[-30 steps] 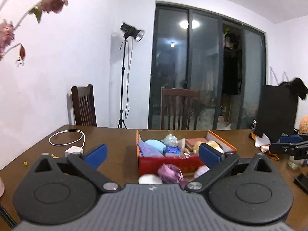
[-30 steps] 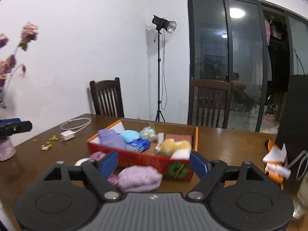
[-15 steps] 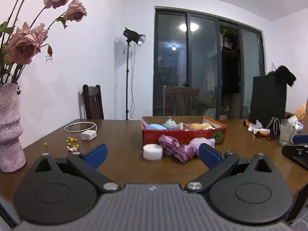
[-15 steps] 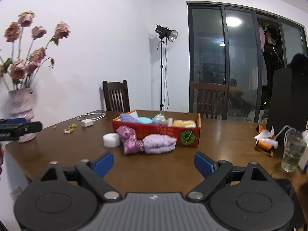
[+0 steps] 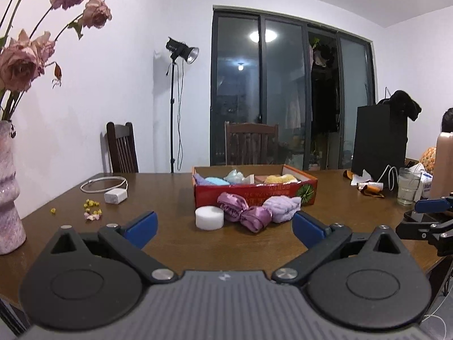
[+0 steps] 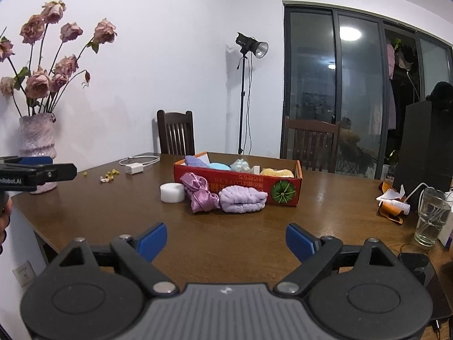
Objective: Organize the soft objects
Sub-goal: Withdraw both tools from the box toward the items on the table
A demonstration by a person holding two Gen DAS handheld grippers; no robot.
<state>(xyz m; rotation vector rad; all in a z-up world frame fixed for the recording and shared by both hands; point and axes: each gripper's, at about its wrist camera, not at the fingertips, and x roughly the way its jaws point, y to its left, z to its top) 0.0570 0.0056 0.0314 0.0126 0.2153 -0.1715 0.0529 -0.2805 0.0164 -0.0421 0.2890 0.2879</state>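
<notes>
Both grippers now sit farther back from the red box point(image 5: 254, 189) than 1 second ago. The left gripper point(image 5: 225, 225) and right gripper point(image 6: 225, 238) hold nothing, jaws spread apart. The 3 soft items, including the purple towel point(image 6: 243, 195), remain in front of the box.

A pink vase point(image 6: 37, 144) of dried roses point(image 6: 42, 80) stands at the wooden table's point(image 6: 240, 235) left edge. A white charger point(image 6: 134, 168) with its coiled cable point(image 6: 143, 159) lies beyond scattered petals point(image 6: 109, 174). A drinking glass point(image 6: 431, 216) stands far right. Two wooden chairs point(image 6: 176, 133) and a studio lamp point(image 6: 252, 46) stand behind.
</notes>
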